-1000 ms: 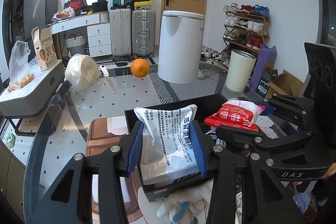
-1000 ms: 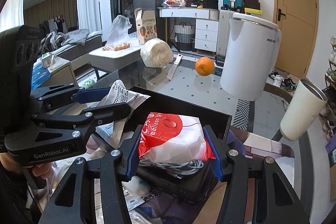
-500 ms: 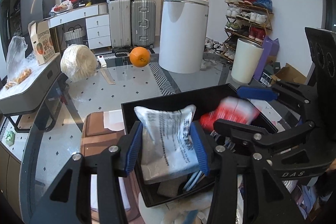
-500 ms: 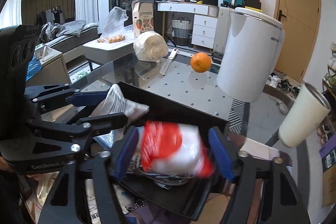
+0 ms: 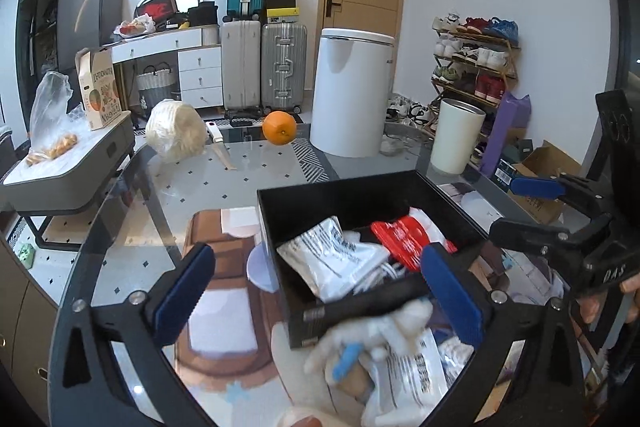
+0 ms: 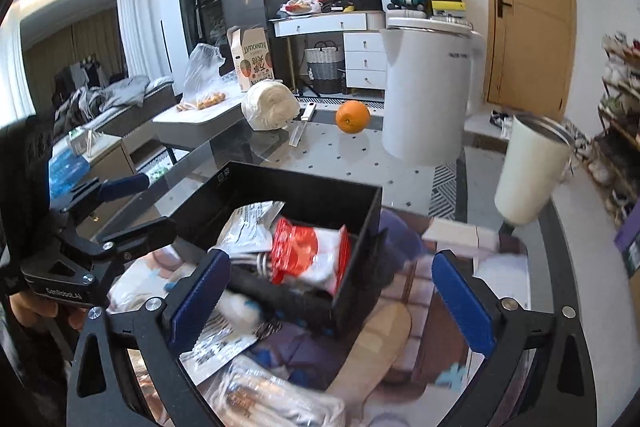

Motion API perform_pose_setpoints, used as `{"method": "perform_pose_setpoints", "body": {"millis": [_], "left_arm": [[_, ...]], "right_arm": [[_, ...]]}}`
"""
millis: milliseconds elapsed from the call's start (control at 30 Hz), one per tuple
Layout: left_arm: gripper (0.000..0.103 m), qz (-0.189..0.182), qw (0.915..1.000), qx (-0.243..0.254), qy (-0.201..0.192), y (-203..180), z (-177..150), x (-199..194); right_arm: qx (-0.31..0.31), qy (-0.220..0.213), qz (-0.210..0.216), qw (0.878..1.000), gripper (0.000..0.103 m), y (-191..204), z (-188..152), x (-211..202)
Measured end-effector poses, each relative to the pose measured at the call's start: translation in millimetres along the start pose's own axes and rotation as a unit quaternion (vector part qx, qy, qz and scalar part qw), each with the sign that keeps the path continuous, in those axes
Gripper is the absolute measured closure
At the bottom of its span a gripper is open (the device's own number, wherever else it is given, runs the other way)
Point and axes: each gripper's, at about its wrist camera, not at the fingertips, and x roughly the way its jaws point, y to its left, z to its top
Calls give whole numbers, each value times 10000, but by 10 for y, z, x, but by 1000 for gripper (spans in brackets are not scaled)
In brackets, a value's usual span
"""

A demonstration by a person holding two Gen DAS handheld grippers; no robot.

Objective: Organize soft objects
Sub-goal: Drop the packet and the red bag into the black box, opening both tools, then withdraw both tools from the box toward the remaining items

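Note:
A black box (image 5: pixel 340 197) stands on the glass table. A white printed pouch (image 5: pixel 336 259) and a red-and-white pouch (image 5: pixel 404 239) lie loose inside it, on top of white cable. My left gripper (image 5: pixel 316 253) hangs over the box's near wall. Its jaws are opening wide and the pads touch nothing. My right gripper (image 6: pixel 332 257) is also opening above the box (image 6: pixel 360 211), and the red-and-white pouch (image 6: pixel 308 255) lies free below it. More soft packets (image 5: pixel 412 379) and a white glove-like thing (image 5: pixel 372 335) lie in front of the box.
An orange (image 5: pixel 279 128), a plastic-wrapped white bundle (image 5: pixel 176 135) and a knife (image 5: pixel 222 147) lie at the table's far end. A white bin (image 5: pixel 352 91) and a white cylinder (image 5: pixel 456 135) stand beyond it. A person's fingers (image 5: pixel 592 311) hold the right gripper.
Both grippers opened and let go of their pouches, which dropped into the black box. Both grippers drew back toward me.

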Motion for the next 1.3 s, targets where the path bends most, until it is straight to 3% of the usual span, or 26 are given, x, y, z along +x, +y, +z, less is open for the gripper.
{"method": "perform_pose_setpoints", "body": {"millis": [600,1300], "left_arm": [[0,165,9998,-111,-24,18,-378,-334],[0,318,9991,-173,225,-58,-638,-350]], "right_arm": [[138,268,89,9995,1,57,-417,-294],[-826,1027,461,9902,1,91,-755,-209]]}}
